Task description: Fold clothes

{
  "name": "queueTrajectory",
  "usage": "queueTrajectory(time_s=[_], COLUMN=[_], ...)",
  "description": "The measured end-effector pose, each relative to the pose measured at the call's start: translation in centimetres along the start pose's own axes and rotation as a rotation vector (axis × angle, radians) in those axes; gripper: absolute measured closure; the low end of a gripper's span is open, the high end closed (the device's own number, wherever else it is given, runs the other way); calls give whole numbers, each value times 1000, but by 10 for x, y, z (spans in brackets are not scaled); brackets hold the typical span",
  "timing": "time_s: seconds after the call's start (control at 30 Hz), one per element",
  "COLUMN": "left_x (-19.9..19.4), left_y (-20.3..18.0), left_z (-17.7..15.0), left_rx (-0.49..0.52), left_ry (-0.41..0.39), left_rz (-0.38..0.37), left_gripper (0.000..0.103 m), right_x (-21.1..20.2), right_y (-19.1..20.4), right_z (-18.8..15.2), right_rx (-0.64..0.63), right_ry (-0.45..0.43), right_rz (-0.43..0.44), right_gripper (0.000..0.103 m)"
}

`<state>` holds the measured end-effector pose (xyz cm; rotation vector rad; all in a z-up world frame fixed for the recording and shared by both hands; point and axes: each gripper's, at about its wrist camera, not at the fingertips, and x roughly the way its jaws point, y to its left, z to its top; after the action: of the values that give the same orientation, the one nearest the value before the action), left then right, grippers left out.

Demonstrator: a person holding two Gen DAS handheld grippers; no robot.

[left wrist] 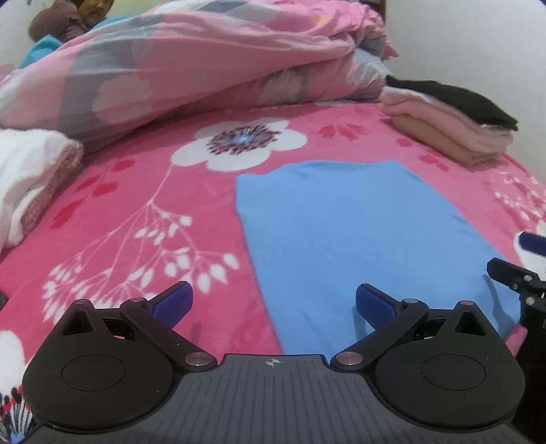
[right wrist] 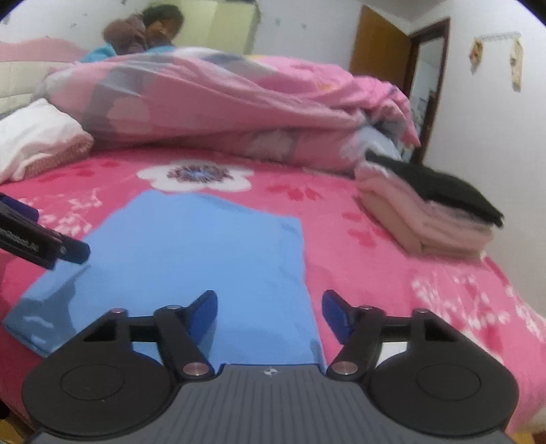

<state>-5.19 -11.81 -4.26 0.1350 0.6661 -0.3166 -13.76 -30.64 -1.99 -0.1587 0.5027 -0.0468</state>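
A light blue garment (left wrist: 358,246) (right wrist: 201,266) lies flat on the pink flowered bedspread (left wrist: 136,211) (right wrist: 375,273), folded into a long strip. My left gripper (left wrist: 274,302) is open above its near left edge, nothing between the blue pads. My right gripper (right wrist: 269,310) is open over the garment's near right edge, holding nothing. Each gripper shows at the edge of the other's view: the right one (left wrist: 518,273), the left one (right wrist: 44,246).
A stack of folded clothes (left wrist: 450,126) (right wrist: 433,211), pink with a black piece on top, sits at the right near the bed's edge. A rumpled pink and grey duvet (left wrist: 191,68) (right wrist: 221,102) fills the back. A white cloth (left wrist: 27,177) lies left. A person (right wrist: 150,30) sits behind.
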Motion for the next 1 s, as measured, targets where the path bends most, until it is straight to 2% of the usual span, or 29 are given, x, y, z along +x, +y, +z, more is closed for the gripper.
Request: queueTrajectory(time_s=[0.07, 0.2, 0.27, 0.33, 0.43, 0.67, 0.87, 1.0], left_x=[0, 3, 4, 6, 7, 10, 13, 15], left_y=[-4, -9, -10, -11, -12, -14, -8, -7], left_z=[2, 4, 2, -1, -4, -10, -8, -11], left_rx=[16, 25, 24, 22, 20, 11, -21, -34], left_ry=[-20, -25, -20, -15, -7, 12, 32, 30], left_rz=[-5, -9, -21, -34, -52, -94, -118, -118], left_gripper=[2, 9, 14, 26, 34, 36, 36, 31], right_x=[-3, -6, -3, 0, 3, 4, -4, 9], right_y=[-8, -12, -9, -4, 3, 1, -4, -1], right_z=[0, 4, 6, 5, 0, -10, 1, -9], right_rx=[52, 101, 99, 84, 65, 66, 119, 135], right_ry=[1, -30, -34, -30, -5, 51, 37, 94], right_rz=[10, 45, 62, 70, 80, 65, 84, 98], right_gripper=[47, 54, 55, 57, 60, 63, 66, 66])
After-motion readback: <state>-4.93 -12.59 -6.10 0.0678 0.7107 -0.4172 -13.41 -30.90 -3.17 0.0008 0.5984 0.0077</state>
